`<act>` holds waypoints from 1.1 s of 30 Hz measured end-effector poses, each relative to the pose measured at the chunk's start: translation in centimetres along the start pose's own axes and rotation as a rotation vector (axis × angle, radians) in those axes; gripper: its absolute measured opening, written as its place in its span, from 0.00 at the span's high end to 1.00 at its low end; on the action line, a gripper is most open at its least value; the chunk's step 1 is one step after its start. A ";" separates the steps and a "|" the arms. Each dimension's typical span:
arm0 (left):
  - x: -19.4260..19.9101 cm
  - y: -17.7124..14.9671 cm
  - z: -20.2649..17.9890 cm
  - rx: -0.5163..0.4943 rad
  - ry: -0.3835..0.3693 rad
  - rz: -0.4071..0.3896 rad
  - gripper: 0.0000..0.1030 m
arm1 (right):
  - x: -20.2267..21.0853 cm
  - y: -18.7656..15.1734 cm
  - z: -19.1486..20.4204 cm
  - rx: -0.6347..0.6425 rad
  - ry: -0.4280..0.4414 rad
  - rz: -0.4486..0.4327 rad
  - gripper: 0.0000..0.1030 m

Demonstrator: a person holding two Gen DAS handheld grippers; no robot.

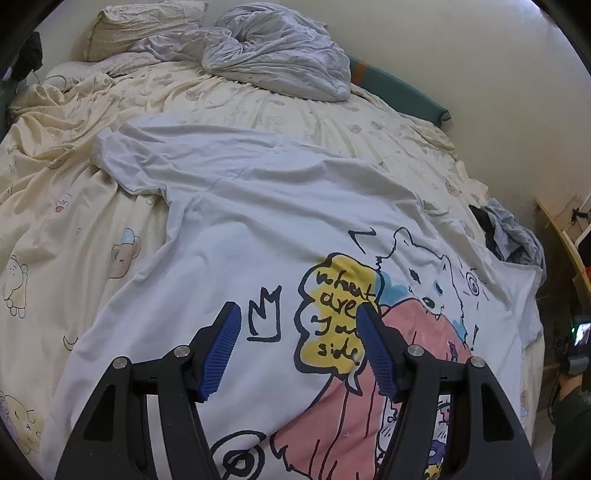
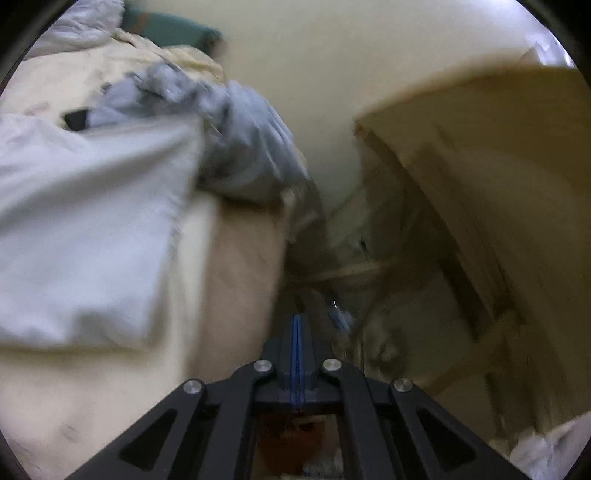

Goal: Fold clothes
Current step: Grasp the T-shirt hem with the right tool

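Observation:
A white T-shirt [image 1: 258,206] with a cartoon print and a yellow speech bubble lies spread flat on the bed, one sleeve reaching to the far left. My left gripper [image 1: 297,312] hovers open just above the print, its blue pads [image 1: 221,350] wide apart with nothing between them. In the blurred right wrist view, my right gripper [image 2: 297,317] is shut, pads pressed together with no cloth between them, pointing past the bed's edge. The white shirt's corner [image 2: 85,221] hangs at the left of that view, apart from the gripper.
A cream cartoon-print sheet [image 1: 74,229] covers the bed. A crumpled grey duvet [image 1: 280,55] and a pillow [image 1: 140,26] lie at the head. A grey garment [image 2: 236,140] sits at the bed's right edge. Wooden furniture [image 2: 480,184] stands right of the bed, near the wall.

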State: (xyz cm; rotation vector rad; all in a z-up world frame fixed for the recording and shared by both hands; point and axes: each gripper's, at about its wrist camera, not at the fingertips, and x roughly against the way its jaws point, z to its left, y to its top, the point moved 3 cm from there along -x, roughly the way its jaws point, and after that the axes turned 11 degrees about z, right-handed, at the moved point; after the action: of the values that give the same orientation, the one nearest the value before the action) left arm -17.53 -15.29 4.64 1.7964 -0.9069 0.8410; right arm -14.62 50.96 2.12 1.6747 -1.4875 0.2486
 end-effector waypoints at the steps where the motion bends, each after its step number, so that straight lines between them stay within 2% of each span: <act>1: 0.1 0.0 0.1 0.003 -0.002 -0.002 0.33 | 0.0 -0.4 -0.3 -0.026 0.051 0.014 1.00; 6: 0.3 0.0 0.1 0.009 -0.012 -0.007 0.33 | 4.4 -1.5 1.1 -0.080 0.376 0.010 1.00; 10: 0.8 -0.2 0.1 0.004 -0.012 -0.018 0.33 | 11.5 -3.6 4.2 -0.045 0.665 0.048 0.97; 12: 1.3 -0.4 0.2 0.009 -0.021 -0.021 0.33 | 15.0 -5.6 5.6 -0.031 0.796 0.096 0.82; 13: 1.6 -0.5 0.2 0.013 -0.028 -0.023 0.33 | 16.7 -6.6 5.9 -0.024 0.847 0.112 0.65; 14: 2.0 -0.7 0.3 0.018 -0.038 -0.025 0.33 | 18.4 -7.8 6.1 -0.018 0.893 0.130 0.53; 17: 3.8 -1.6 0.3 0.013 -0.069 -0.039 0.33 | 22.0 -12.7 6.3 -0.002 1.030 0.221 0.53; 20: 6.3 -2.6 0.4 -0.037 -0.086 -0.067 0.33 | 24.8 -17.9 6.5 0.009 1.152 0.335 0.53; 23: 8.8 -3.8 0.8 -0.111 -0.079 -0.098 0.33 | 26.6 -23.2 6.8 0.019 1.187 0.427 0.53; 26: 11.2 -5.1 2.1 -0.198 -0.033 -0.130 0.33 | 26.2 -25.9 7.8 -0.009 1.149 0.487 0.53; 30: 14.4 -6.2 6.4 -0.160 0.037 -0.170 0.33 | 25.8 -27.1 9.8 -0.027 1.186 0.508 0.54; 32: 15.7 -6.7 8.5 -0.114 0.070 -0.180 0.33 | 26.5 -26.9 10.0 -0.021 1.220 0.469 0.96; 33: 16.4 -7.1 9.6 -0.088 0.081 -0.182 0.33 | 27.0 -26.7 9.6 -0.031 1.239 0.441 0.96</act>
State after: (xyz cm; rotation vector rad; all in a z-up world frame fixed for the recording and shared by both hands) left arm -1.81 -25.67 12.16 1.7267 -0.7055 0.7406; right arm 12.65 22.90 1.48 0.7781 -0.8179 1.2267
